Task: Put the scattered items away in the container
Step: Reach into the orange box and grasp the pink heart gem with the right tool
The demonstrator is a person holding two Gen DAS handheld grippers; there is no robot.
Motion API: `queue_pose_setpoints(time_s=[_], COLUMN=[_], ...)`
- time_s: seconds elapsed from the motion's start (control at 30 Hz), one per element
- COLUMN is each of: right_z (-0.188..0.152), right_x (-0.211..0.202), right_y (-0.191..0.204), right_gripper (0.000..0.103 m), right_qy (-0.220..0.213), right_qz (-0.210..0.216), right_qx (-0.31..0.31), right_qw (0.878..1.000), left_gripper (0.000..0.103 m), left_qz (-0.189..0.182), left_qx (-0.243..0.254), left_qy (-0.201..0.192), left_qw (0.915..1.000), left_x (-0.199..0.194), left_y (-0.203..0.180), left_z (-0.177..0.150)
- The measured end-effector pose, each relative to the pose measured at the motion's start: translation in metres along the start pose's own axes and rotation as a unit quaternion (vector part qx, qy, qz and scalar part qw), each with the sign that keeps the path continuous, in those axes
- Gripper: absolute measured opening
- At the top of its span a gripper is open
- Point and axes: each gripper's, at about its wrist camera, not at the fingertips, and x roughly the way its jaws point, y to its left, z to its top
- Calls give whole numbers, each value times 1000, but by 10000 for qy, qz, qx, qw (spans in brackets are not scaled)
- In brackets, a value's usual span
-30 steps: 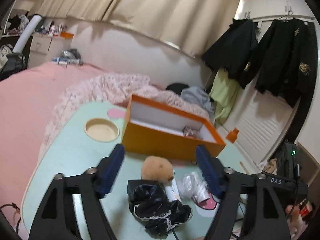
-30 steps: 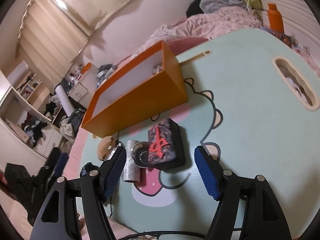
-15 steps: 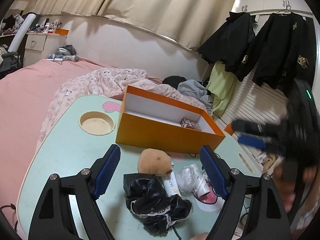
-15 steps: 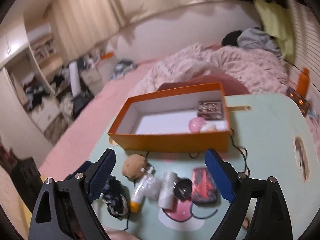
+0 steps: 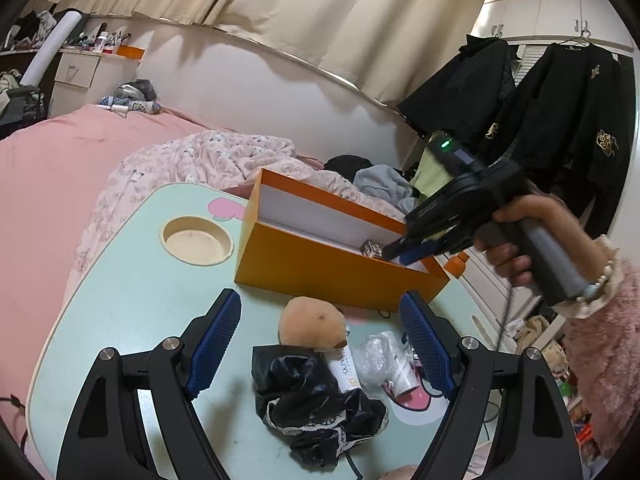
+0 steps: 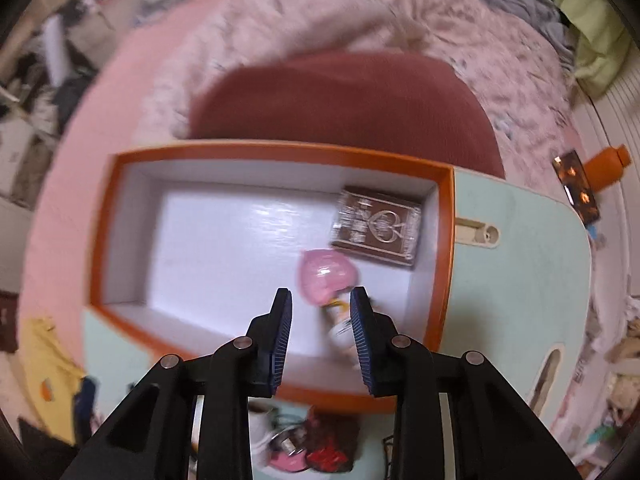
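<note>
An orange box (image 5: 320, 276) with a white inside stands on the mint table (image 5: 132, 292). My right gripper (image 6: 320, 292) points down over its right end, and its jaws are closing with nothing gripped between them. Below it in the box (image 6: 280, 150) lie a pink item (image 6: 324, 276), a small white bottle (image 6: 338, 320) and a brown card box (image 6: 376, 226). My left gripper (image 5: 320, 304) hangs open over the table's near side. Under it lie a tan plush (image 5: 312, 326), black lacy cloth (image 5: 312, 408), a white tube (image 5: 346, 368) and a plastic-wrapped roll (image 5: 384, 360).
A hand in a fluffy pink sleeve (image 5: 520, 240) holds the right gripper (image 5: 404, 252). The table has a round cup recess (image 5: 196, 240). It sits on a pink bed with a rumpled blanket (image 5: 208, 160). Black jackets (image 5: 572, 128) hang at the right. An orange bottle (image 6: 606, 162) stands beyond the table.
The right gripper swung from the table items to above the box, tipped downward and narrowed its jaws. It came into the left wrist view. The left gripper stayed put.
</note>
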Motion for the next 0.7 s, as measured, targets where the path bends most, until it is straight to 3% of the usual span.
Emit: queue_pose_setpoints(time_s=[0.1, 0.17, 0.33, 0.53, 0.7], right_z=[7, 12, 23, 18, 9], right_x=[15, 17, 39, 43, 22], right_y=[-4, 1, 16, 20, 11], right_gripper=[31, 32, 37, 35, 35], right_qy=[235, 196, 571, 259, -289], right_qz=[0, -166, -356, -418, 28], right_qx=[128, -6, -375, -472, -260], right_qw=[9996, 9997, 9970, 9977, 9992], left_gripper=[82, 82, 82, 82, 82], left_qz=[-5, -9, -13, -12, -8], left_qx=[-12, -16, -37, -71, -80], left_qy=[-1, -5, -25, -26, -10], left_qw=[10000, 10000, 10000, 10000, 10000], left_x=[0, -1, -2, -2, -2], left_y=[0, 0, 1, 1, 1], left_z=[0, 0, 0, -1, -1])
